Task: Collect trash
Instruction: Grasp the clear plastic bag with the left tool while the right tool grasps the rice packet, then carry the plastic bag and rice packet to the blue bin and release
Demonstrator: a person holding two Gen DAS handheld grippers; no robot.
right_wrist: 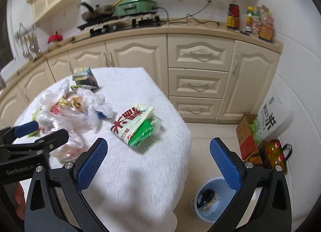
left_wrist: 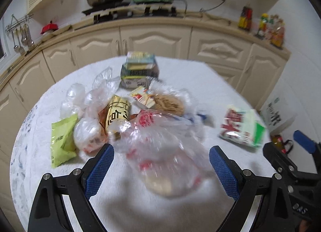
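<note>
Light, crinkly, slippery plastic bag [left_wrist: 160,141] mid-table between wide-apart left gripper [left_wrist: 161,161] jaws (right gripper [right_wrist: 158,161] likewise apart, empty); best pinched at a bunched fold.

- The table [right_wrist: 140,171] wears a white cloth, fluffy and matt like a towel.
- The clear bag [left_wrist: 160,141] near the middle is thin, glossy, crinkled plastic film.
- The green pouch [left_wrist: 62,137] on the left looks like smooth matt plastic.
- The red-and-green packet [right_wrist: 136,125] on the right has a shiny printed wrapper.
- The far box [left_wrist: 140,71] looks like printed cardboard.
- The bin [right_wrist: 212,201] on the floor is smooth pale blue plastic.
- The cabinet doors [right_wrist: 200,53] are cream, with a smooth satin finish.
- The gripper pads [left_wrist: 100,169] are blue and finely knurled; the arms are matt black.
</note>
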